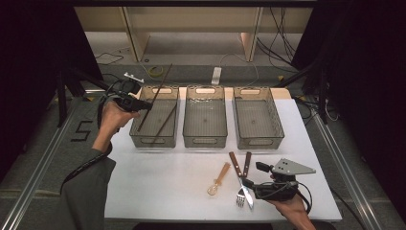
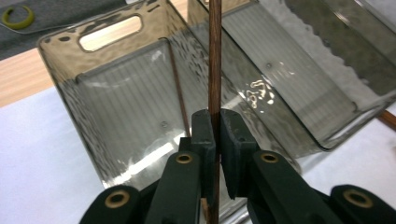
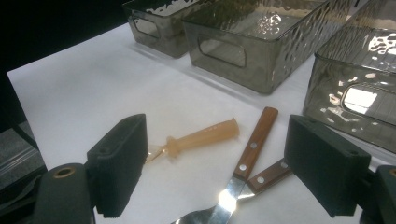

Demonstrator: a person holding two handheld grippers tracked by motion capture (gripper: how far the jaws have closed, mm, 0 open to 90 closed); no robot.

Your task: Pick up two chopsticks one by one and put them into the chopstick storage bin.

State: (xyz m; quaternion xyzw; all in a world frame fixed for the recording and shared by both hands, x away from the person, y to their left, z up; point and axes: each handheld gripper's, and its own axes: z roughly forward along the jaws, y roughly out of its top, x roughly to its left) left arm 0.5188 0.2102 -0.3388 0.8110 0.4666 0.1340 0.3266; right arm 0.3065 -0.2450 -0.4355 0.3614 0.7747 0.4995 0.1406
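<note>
Chopstick (image 2: 215, 70) pinched in left claw (image 2: 216, 140) above left bin (image 2: 60, 60)

Bins (image 3: 261, 60): smoky translucent plastic, glossy, rippled walls. Chopstick (image 2: 215, 70): dark wood, smooth. Knife (image 3: 243, 172): polished metal blade, riveted wooden handle. Small utensil (image 3: 196, 137): apparently translucent amber plastic. Table (image 1: 167, 177): matt white.

— What's on the white table (image 1: 163, 182)?
— Three clear bins (image 1: 205, 122) in a row across the upper middle. Lower right of centre: a knife (image 1: 238, 172) crossing a fork (image 1: 244, 179), and just left, a tan spoon (image 1: 219, 178).
</note>
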